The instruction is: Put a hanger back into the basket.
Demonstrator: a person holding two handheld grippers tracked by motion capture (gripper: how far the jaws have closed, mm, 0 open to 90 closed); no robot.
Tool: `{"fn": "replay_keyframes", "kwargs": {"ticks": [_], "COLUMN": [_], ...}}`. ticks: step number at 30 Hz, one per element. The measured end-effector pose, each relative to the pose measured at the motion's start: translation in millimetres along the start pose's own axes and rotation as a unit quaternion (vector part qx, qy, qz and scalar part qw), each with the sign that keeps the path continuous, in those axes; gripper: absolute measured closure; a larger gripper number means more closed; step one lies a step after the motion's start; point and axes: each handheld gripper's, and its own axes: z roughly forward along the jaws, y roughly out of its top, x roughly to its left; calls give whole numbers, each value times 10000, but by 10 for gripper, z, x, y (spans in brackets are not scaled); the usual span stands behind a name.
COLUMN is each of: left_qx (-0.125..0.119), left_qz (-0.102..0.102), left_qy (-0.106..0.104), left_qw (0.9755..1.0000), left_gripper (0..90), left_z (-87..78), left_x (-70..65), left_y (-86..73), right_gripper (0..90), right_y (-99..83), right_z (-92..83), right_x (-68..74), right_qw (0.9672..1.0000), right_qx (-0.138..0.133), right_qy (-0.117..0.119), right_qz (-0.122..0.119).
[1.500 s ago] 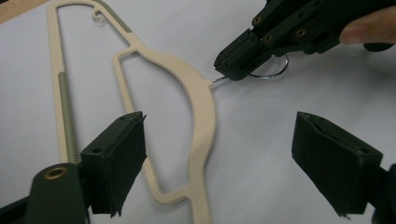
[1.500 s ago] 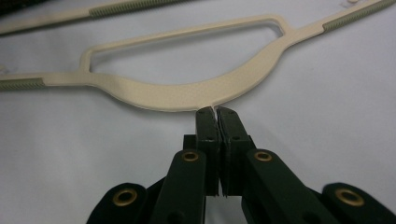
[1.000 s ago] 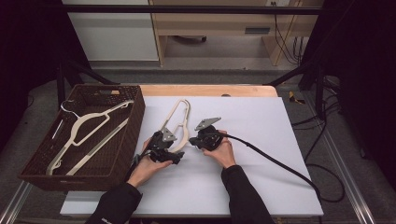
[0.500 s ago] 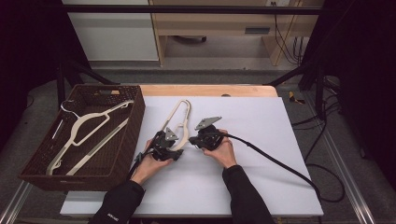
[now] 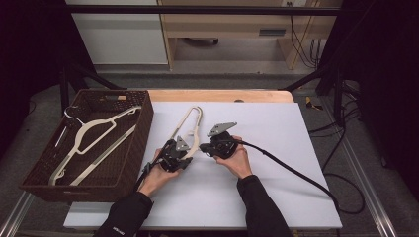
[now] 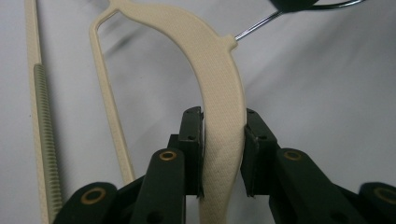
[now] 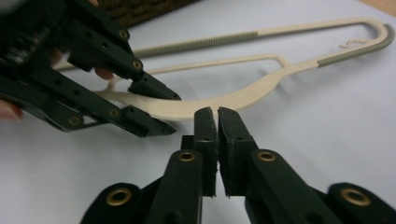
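A: Left hand-held gripper [image 6: 223,114]?

B: Clamped across the broad curved shoulder of the cream hanger [image 6: 219,79]. One pad against each edge, no gap to be seen on either side. Jaws just now closing in, with the hanger between them.

A: And the hanger itself?

B: Lying flat on the white tabletop [image 5: 276,148], left of the middle, just to the right of the brown wicker basket [image 5: 133,163]. Long straight bar and ribbed grip strips stretching away from the person. Thin metal hook [image 6: 261,23] sticking out sideways from the neck, toward the other hand.

A: Right hand-held gripper [image 7: 217,112]?

B: Low over the tabletop, right next to the left one, tips pointing at the shoulder of the same hanger. Jaws all but together, only a thin slit left between the pads. Nothing visible in that slit from its own camera. From the left gripper view, hook wire running up into a dark shape at the top edge. Impossible to tell whether pinched there or merely passing close.

A: Hands?

B: One around each gripper body, dark sleeves coming in from the near edge, a black cable trailing off to the right.

A: Anything in the basket?

B: A second cream hanger [image 5: 94,129], lying slantwise inside, well apart from both grippers.
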Motion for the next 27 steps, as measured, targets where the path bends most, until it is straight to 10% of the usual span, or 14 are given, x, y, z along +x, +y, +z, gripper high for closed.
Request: {"fn": "replay_keyframes", "kwargs": {"ticks": [14, 27], "left_qx": [-233, -400], "left_qz": [-180, -358], "left_qy": [239, 325], "left_qw": [9993, 9980], "left_gripper": [762, 786], "left_z": [-376, -591], "left_x": [40, 92], "left_y": [39, 57], "right_gripper": [403, 266], "right_y": [149, -252], "right_z": [-722, -1182], "right_x": [71, 5], "right_qw": [9933, 9869], "right_qx": [-939, -1109], "right_qy": [-666, -1024], "right_qz": [130, 563]}}
